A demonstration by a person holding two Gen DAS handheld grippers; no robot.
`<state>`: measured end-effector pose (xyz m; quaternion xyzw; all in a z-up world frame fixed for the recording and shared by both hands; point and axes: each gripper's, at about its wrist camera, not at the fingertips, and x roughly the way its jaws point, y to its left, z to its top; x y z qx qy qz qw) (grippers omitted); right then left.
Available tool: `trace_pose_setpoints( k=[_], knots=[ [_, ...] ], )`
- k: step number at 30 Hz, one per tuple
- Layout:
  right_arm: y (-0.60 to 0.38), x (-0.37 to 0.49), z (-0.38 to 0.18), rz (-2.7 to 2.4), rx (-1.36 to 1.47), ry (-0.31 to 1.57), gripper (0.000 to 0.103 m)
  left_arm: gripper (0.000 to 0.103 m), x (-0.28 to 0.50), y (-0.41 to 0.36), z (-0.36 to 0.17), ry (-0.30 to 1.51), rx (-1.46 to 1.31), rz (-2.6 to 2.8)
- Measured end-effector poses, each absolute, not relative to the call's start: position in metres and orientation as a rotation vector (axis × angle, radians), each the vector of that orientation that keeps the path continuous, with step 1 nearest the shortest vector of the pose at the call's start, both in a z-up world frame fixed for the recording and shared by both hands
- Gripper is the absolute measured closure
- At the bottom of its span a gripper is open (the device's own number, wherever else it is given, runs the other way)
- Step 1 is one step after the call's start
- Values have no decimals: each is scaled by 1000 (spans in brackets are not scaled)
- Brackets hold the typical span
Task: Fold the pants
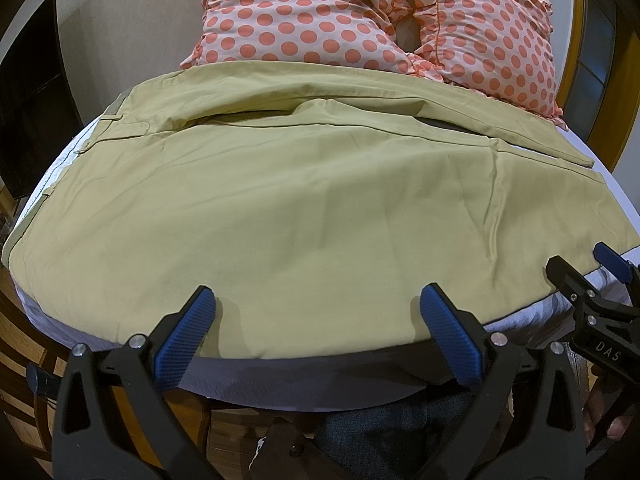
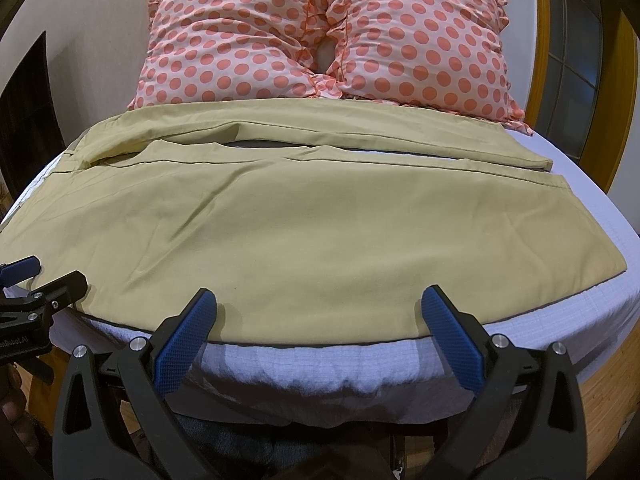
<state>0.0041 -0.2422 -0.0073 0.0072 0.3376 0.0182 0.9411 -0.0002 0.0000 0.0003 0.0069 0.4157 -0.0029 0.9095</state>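
Here, khaki pants (image 1: 304, 200) spread flat across bed (image 2: 580, 300), legs side by side below polka-dot pillows (image 2: 320, 48); left gripper (image 1: 316, 304) and right gripper (image 2: 318, 306) both spread apart, empty, at near edge. Best pinching near leg's edge at two spaced points, lifting evenly onto far leg

The left hand-held gripper (image 1: 316, 300) and right hand-held gripper (image 2: 318, 304) hover side by side, jaws spread wide, gripping nothing.
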Motion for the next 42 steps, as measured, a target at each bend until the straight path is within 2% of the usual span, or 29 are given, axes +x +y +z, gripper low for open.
trace_pose_setpoints(
  k=[11,13,18,21,27,32,37,38,40,42],
  knots=[
    [-245,0,-12,81,-1,646,1,2,1,-2,2,843,19,-15],
    [-252,11,-7,114,2,704,1,2,-1,-2,2,830,35,-15],
    [-309,63,57,-15,135,648,1,2,1,-7,29,723,134,9],
    [-345,131,85,-116,230,671,1,2,13,-1,47,676,94,-27],
    [-432,292,62,-452,525,831,29,2,50,20,56,671,19,-37],
    [-475,368,35,-665,588,865,31,2,59,35,56,658,4,-16],
    [-498,400,8,-808,589,909,32,2,69,41,51,660,13,3],
    [-499,404,2,-835,555,921,35,2,72,41,48,668,13,4],
    [-498,405,-1,-833,476,887,46,2,77,42,44,682,9,4],
    [-499,401,-4,-774,448,847,70,2,80,43,41,689,-3,-3]
  ],
)
